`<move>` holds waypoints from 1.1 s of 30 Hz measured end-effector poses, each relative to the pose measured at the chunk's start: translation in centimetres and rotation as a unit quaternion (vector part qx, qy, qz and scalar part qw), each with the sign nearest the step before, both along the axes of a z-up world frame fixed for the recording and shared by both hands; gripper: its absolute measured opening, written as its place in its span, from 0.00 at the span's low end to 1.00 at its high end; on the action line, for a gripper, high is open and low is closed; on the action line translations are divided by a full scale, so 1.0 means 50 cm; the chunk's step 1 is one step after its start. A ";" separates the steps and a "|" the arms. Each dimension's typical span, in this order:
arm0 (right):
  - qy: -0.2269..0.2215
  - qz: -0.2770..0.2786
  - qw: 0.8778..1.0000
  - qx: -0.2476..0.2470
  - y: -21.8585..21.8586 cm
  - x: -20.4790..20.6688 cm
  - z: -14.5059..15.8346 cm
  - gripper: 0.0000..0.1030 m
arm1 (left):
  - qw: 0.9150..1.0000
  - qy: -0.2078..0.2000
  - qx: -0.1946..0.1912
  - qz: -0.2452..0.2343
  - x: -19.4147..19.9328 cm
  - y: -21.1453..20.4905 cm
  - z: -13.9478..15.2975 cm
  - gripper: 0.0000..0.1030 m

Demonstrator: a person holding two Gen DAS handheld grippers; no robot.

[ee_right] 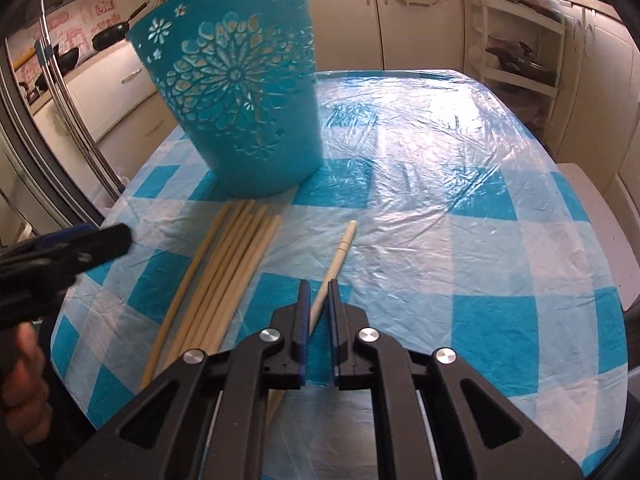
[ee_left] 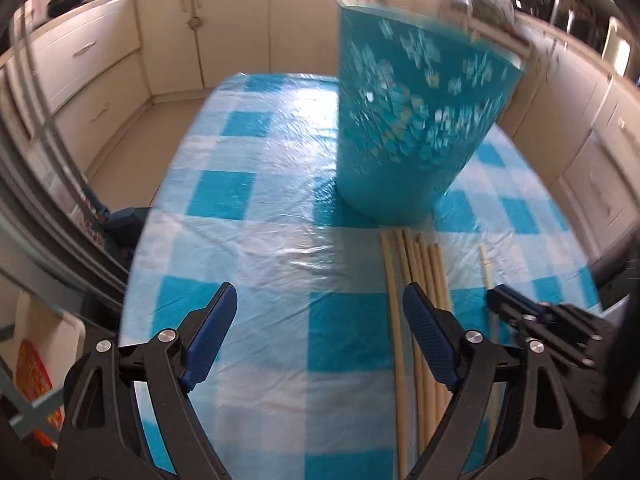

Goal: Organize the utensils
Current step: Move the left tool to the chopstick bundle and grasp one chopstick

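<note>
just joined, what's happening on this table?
A person with two handheld grippers is sorting chopsticks. The right gripper has its fingers nearly closed around a single chopstick lying apart from the bundle of chopsticks; whether it is clamped is unclear. The left gripper is open and holds nothing, beside the bundle. A teal cut-out basket stands upright just beyond the chopsticks on the checkered tablecloth.

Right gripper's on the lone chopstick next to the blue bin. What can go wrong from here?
1. The right gripper straddles the single chopstick with jaws nearly closed, far from its tip; it may pivot or slip when lifted.
2. The chopstick bundle lies close beside it; a sideways sweep could scatter it.
3. The blue basket looks tall and light, nothing holds it, and the left gripper is open; a poke could tip it.
</note>
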State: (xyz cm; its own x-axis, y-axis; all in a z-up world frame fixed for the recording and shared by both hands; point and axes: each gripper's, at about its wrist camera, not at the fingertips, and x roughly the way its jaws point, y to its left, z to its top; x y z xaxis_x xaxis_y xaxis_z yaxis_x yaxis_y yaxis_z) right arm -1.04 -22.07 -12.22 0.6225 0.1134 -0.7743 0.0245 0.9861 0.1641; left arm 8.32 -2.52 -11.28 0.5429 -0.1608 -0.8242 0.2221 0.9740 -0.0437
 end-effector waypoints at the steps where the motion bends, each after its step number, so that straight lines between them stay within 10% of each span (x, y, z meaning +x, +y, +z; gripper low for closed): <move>1: -0.002 0.001 1.000 0.003 -0.001 -0.001 0.000 0.09 | 1.000 0.005 0.009 -0.002 0.010 -0.010 -0.014 0.79; 19: 0.008 -0.004 0.999 0.038 -0.029 0.020 0.004 0.09 | 0.998 0.013 0.059 -0.019 0.064 -0.079 -0.060 0.78; 33: 0.022 0.012 1.000 0.014 -0.035 0.055 0.009 0.09 | 0.997 0.016 0.034 -0.063 0.049 -0.114 -0.052 0.23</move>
